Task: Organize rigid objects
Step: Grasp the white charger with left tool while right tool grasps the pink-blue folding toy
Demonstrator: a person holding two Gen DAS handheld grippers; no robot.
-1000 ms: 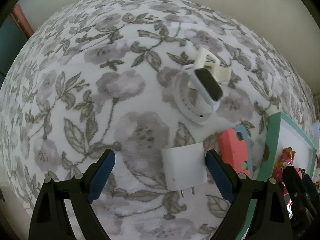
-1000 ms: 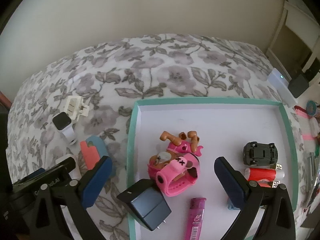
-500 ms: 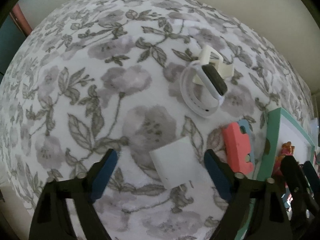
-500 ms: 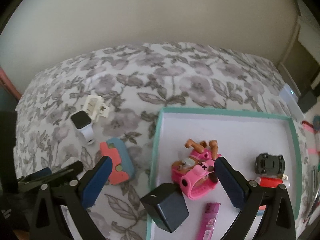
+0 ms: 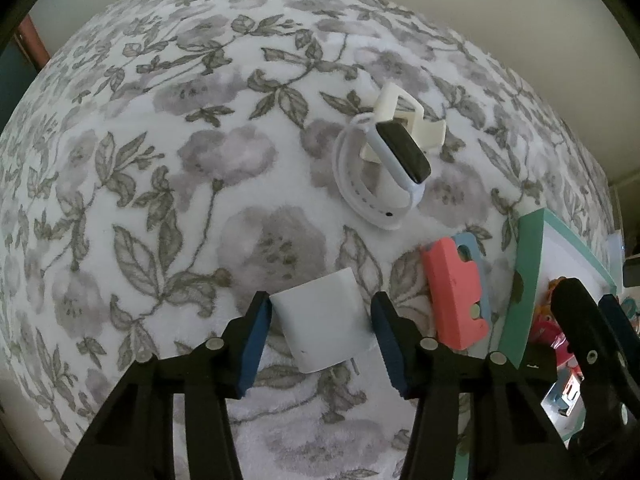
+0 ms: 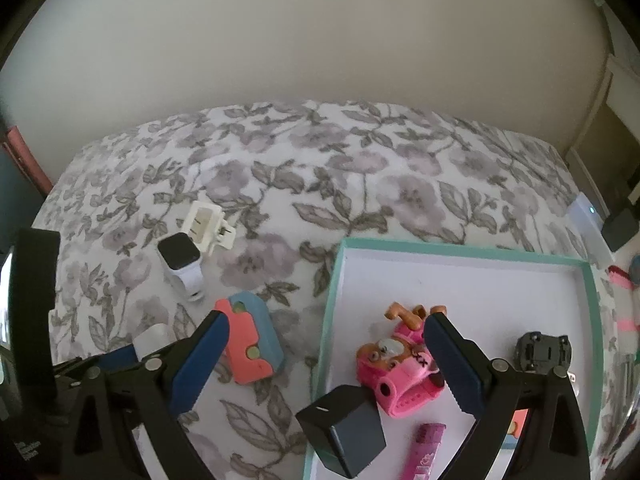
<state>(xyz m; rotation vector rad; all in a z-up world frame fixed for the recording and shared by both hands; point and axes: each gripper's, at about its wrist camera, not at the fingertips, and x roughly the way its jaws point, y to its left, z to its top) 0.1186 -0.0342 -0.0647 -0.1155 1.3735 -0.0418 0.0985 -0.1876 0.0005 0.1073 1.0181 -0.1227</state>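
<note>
A white charger block [image 5: 326, 322] lies on the floral blanket between the pads of my left gripper [image 5: 320, 340], which has closed in on its sides. A white smartwatch [image 5: 384, 176] and a cream clip [image 5: 408, 124] lie further off; a coral-and-blue block [image 5: 456, 292] lies to the right. My right gripper [image 6: 324, 364] is open and empty, above the left rim of the teal-edged tray [image 6: 328, 304]. The tray holds a dark charger cube [image 6: 344, 436], a pink toy watch with a figure [image 6: 400, 368], a pink tube [image 6: 424, 452] and a toy car [image 6: 542, 350].
The floral blanket [image 6: 360, 168] covers the whole surface up to the wall behind. A white device with a light [image 6: 588, 220] and dark boxes lie off the blanket's right edge. The coral-and-blue block [image 6: 248, 340] lies just left of the tray.
My left gripper's fingers have closed from wide open onto the white charger block. My right gripper has shifted left and pulled back, so the tray sits further right in its view.
</note>
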